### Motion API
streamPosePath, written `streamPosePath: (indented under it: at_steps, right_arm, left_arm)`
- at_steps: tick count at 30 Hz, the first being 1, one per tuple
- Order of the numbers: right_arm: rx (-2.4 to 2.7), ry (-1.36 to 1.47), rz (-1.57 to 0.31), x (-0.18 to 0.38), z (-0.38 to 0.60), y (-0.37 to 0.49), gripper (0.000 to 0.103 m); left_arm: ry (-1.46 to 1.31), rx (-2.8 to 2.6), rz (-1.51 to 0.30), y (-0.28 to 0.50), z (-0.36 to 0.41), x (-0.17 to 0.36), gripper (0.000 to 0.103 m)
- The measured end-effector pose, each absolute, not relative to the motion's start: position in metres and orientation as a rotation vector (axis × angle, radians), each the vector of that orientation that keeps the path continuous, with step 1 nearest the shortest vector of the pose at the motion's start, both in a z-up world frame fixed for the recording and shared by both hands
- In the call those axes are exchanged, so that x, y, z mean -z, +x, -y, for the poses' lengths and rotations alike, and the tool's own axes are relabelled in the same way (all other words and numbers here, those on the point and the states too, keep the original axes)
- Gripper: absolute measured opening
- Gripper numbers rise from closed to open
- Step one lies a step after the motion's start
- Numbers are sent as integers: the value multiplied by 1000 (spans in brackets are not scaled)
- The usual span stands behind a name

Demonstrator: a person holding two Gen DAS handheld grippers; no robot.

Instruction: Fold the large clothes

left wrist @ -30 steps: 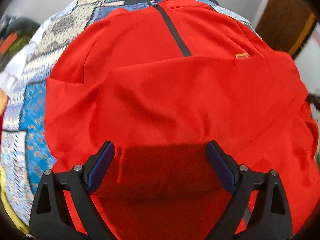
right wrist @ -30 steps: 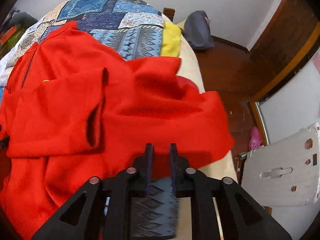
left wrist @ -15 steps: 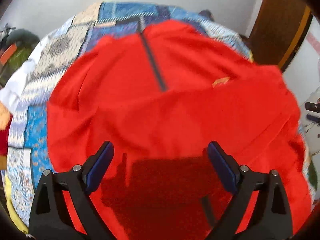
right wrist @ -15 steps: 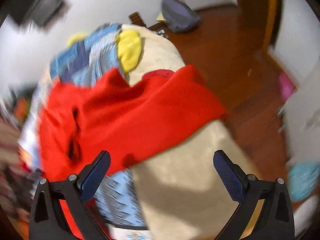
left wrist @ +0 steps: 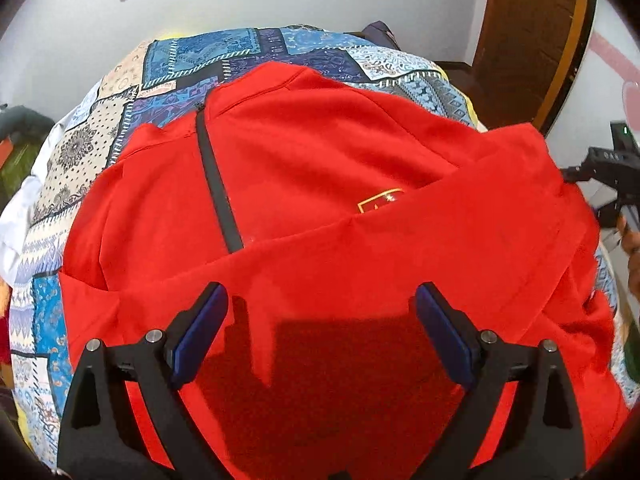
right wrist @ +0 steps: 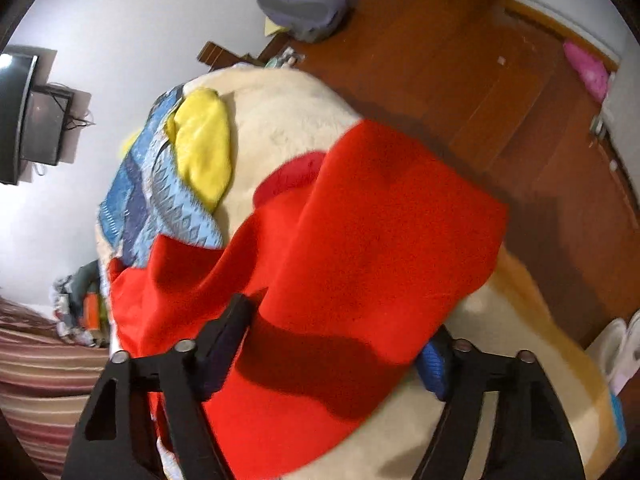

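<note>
Red fleece jacket with a dark zip [left wrist: 320,208] lies spread over the patchwork blue quilt [left wrist: 192,64] on the bed, filling the centre of the left view; one sleeve [right wrist: 372,236] drapes toward the bed's cream edge at centre right of the right view. Judging by the lie, the sleeve fold is in hand. Next, the right tongs [right wrist: 332,352] need to close on that sleeve. They hover over it, jaws apart and empty. The left tongs [left wrist: 320,332] hang above the hem, jaws wide apart, gripping nothing.
</note>
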State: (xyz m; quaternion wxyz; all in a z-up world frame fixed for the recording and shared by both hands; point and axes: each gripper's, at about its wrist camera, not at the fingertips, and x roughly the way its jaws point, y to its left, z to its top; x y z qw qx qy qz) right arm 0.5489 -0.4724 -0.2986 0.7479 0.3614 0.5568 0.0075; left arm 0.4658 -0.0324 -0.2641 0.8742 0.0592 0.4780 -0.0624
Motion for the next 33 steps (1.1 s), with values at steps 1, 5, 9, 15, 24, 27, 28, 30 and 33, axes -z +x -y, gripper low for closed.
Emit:
streamPosePath:
  at_steps: [1, 5, 9, 15, 24, 27, 28, 30, 33]
  right_arm:
    - [16, 750, -1215, 296, 471, 553, 42]
    - [-24, 712, -1193, 283, 469, 561, 11]
    - [-57, 690, -1151, 258, 454, 558, 8]
    - [-148, 666, -1061, 189, 419, 547, 7]
    - [-336, 524, -985, 100, 316, 518, 7]
    - [-392, 455, -980, 85, 269, 507, 7]
    - [-413, 432, -983, 84, 252, 503, 7]
    - [-461, 383, -1001, 86, 213, 494, 7]
    - [-500, 319, -1043, 101, 164, 486, 7]
  left_arm:
    - [133, 126, -996, 466, 31, 266, 96]
    - [162, 102, -979, 463, 26, 266, 96]
    - [159, 84, -967, 459, 15, 259, 96]
    - [131, 56, -926, 443, -9, 233, 96]
    - [72, 31, -839, 405, -54, 183, 96]
    - [73, 24, -813, 389, -70, 172, 96]
    - [72, 21, -806, 383, -77, 169, 96]
    - [70, 14, -798, 371, -91, 166, 96]
    - [68, -1, -802, 357, -108, 168, 96]
